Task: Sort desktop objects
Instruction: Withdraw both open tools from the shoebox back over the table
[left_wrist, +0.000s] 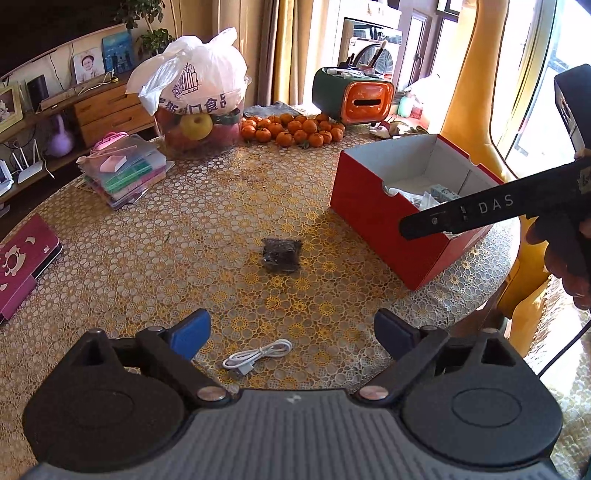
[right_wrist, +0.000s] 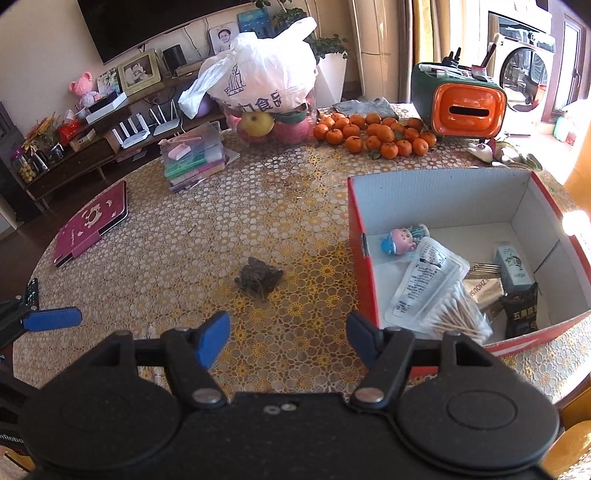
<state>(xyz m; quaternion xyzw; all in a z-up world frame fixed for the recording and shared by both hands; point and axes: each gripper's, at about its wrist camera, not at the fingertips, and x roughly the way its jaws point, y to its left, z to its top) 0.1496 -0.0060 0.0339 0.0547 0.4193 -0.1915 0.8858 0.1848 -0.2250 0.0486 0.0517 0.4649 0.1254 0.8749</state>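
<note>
Both jaws are held apart and empty, left gripper (left_wrist: 291, 334) over the white cable (left_wrist: 257, 356) near the table's (left_wrist: 166, 236) front edge, right gripper (right_wrist: 288, 339) facing the dark packet (right_wrist: 259, 279) mid-table, the red box (right_wrist: 364, 266) kept at the right edge for deposits.

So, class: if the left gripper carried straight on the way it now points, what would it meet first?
Probably the white cable, which lies on the table just ahead of the open left gripper. The dark packet sits farther along the same line. Depth is hard to judge through the fisheye.
</note>
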